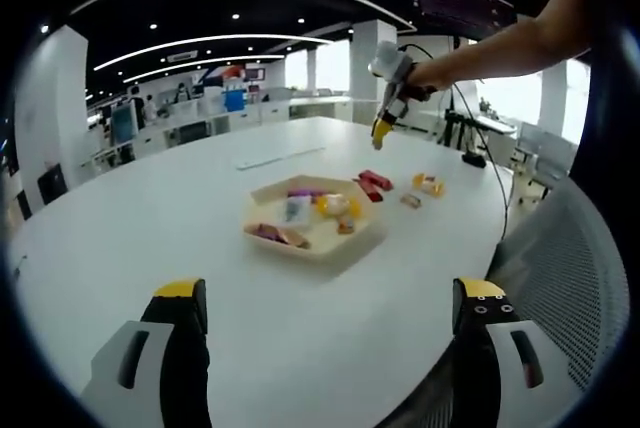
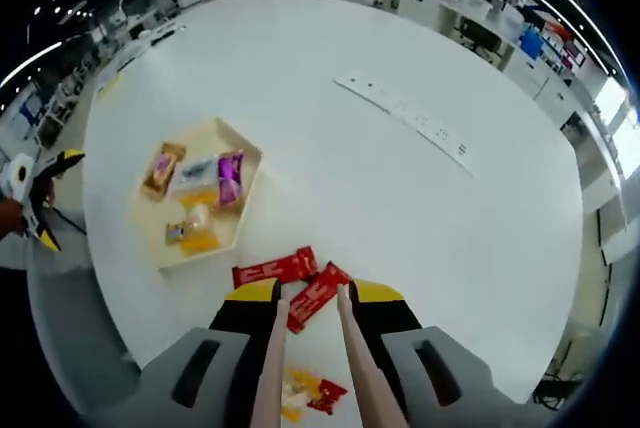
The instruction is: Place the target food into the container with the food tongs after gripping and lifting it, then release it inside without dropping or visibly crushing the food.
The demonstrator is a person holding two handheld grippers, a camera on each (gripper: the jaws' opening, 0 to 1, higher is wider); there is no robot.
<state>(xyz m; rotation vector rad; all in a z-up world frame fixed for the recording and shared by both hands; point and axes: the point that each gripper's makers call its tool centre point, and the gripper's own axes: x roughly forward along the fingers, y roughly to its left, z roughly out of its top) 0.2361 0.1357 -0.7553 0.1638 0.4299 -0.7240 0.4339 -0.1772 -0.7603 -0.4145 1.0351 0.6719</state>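
Two red-wrapped snack bars lie on the round white table, at the tips of the beige food tongs (arms parted, nothing between them) held closed in the right gripper. Beside them sits the shallow wooden tray. Left gripper stands wide apart, empty.

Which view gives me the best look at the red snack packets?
The right gripper view: the red snack packets lie close, just beyond the tongs. The left gripper view shows them small and far, beside the tray.
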